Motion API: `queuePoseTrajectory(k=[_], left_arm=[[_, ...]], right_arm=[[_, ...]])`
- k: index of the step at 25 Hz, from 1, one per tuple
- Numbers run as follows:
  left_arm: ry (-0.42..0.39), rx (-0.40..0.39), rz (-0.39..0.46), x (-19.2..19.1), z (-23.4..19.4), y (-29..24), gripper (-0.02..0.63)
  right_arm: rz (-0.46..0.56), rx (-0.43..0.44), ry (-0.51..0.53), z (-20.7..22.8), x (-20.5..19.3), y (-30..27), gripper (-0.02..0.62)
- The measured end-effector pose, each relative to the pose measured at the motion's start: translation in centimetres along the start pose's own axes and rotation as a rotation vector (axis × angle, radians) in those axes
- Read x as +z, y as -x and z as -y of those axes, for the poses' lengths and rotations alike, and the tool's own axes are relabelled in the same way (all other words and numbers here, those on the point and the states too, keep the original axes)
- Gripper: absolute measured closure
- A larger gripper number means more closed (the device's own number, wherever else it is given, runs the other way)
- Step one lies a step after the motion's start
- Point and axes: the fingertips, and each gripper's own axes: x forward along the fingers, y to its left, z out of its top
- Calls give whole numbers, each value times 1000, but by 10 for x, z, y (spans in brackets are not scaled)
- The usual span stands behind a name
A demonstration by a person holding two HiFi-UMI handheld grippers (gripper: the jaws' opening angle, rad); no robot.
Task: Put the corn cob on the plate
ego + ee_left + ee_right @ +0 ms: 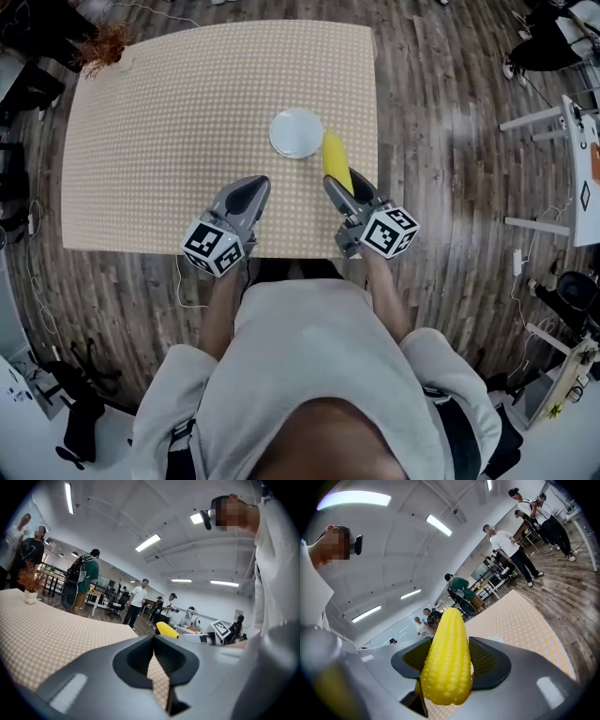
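Corn cob (445, 660) is up off the table (169, 122), pinched at its thick end by the right gripper (339, 190), both pads pressed on its flanks. The tapered tip pokes out well past the jaws, towards the white plate (296, 133). From above, that tip sits just beside the plate's right edge, not over it yet. The left gripper (255, 187) hangs low near the table's front edge, jaws pressed together with nothing between them.

The cob looks moulded, glossy and stiff, probably light. I reckon the bumpy kernel rows give the pads some bite. It narrows toward the tip though, so it could slide forward. Low on the fat end is the sensible grip.
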Motion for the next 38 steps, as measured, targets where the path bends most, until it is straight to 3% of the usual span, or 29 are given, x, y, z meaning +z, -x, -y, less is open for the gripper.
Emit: queuePoseTrajectory(k=[12, 18, 38], left_arm=[[107, -27, -105, -68, -31, -15, 598], [135, -17, -127, -79, -47, -17, 598], [181, 35, -126, -82, -79, -18, 598]], right_arm=[[-87, -95, -100, 46, -64, -10, 337], [-122, -115, -73, 66, -70, -31, 337], [-375, -92, 523, 86, -50, -122, 337]])
